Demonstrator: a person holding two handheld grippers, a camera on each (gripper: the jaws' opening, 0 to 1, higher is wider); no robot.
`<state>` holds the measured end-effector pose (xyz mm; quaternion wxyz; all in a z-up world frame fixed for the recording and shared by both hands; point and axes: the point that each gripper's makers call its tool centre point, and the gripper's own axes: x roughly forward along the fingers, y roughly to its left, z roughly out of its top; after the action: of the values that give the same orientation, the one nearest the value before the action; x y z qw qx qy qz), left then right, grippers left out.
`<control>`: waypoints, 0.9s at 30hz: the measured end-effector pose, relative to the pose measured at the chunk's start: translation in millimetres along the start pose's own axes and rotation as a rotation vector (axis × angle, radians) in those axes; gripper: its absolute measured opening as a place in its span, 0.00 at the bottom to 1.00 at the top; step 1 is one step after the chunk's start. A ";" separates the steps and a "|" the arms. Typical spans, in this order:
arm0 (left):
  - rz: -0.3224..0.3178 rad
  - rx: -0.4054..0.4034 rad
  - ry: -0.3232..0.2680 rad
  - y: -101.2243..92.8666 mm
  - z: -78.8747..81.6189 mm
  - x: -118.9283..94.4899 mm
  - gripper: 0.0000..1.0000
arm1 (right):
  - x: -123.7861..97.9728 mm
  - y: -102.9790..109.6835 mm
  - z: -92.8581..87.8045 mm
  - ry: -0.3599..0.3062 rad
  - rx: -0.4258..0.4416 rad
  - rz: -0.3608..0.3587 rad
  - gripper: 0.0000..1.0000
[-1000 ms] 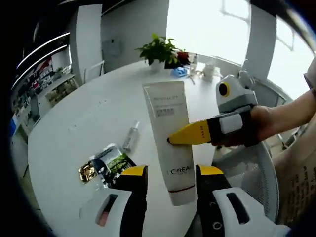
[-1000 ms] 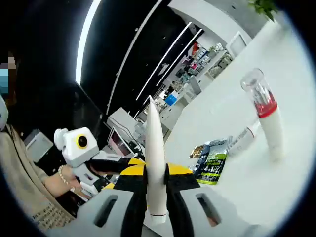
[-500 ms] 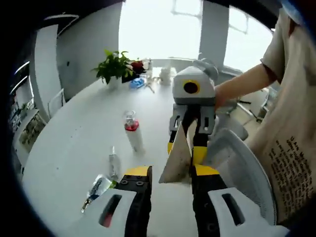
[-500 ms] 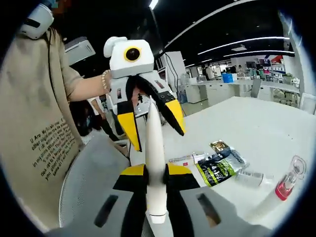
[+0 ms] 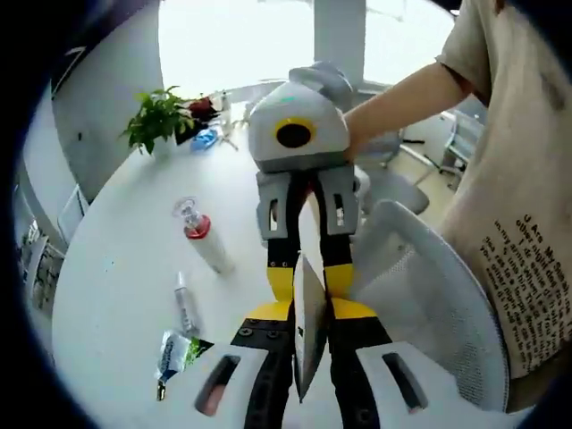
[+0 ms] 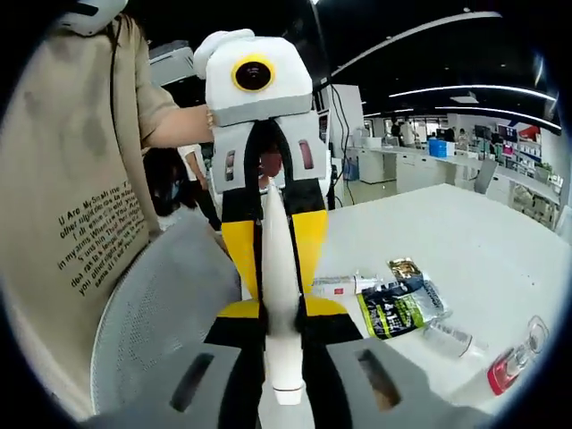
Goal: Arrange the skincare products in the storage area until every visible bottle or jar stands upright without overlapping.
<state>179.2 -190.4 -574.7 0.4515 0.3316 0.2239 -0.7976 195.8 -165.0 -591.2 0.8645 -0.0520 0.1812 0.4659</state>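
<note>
We have now closed the left gripper (image 5: 309, 311) onto the white tube (image 5: 308, 335), half a second ago held only by the right gripper (image 6: 279, 315), so both clamp it mid-air above the table (image 5: 116, 295): a handover, we judge.

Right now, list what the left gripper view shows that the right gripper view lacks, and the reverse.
Left gripper view: a plant at the table's far edge and bright windows.
Right gripper view: office desks and ceiling light strips in a dark room.
Both: the tube upright between the fingers of the left gripper and right gripper, the red-banded bottle lying down, a sachet, the mesh chair.
</note>
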 end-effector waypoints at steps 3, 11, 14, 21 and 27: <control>-0.005 0.027 0.014 2.0 0.0 5.0 0.08 | -1.2 -3.0 -5.4 0.001 0.002 -0.014 0.14; 0.018 0.030 0.072 22.6 7.2 16.9 0.06 | -8.9 -26.4 -14.7 -0.032 0.058 -0.141 0.19; 0.019 0.037 0.082 31.5 11.6 24.9 0.06 | -14.1 -40.4 -21.2 -0.038 0.088 -0.206 0.20; 0.015 0.067 0.123 55.1 19.4 46.2 0.06 | -24.3 -59.1 -34.7 -0.051 0.136 -0.272 0.32; 0.002 0.073 0.139 68.3 24.0 57.1 0.06 | -30.1 -68.5 -41.6 -0.061 0.165 -0.300 0.42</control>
<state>209.5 -272.4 -604.1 0.4234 0.4026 0.2251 -0.7797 226.2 -237.8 -624.4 0.9308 0.0068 0.1830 0.3164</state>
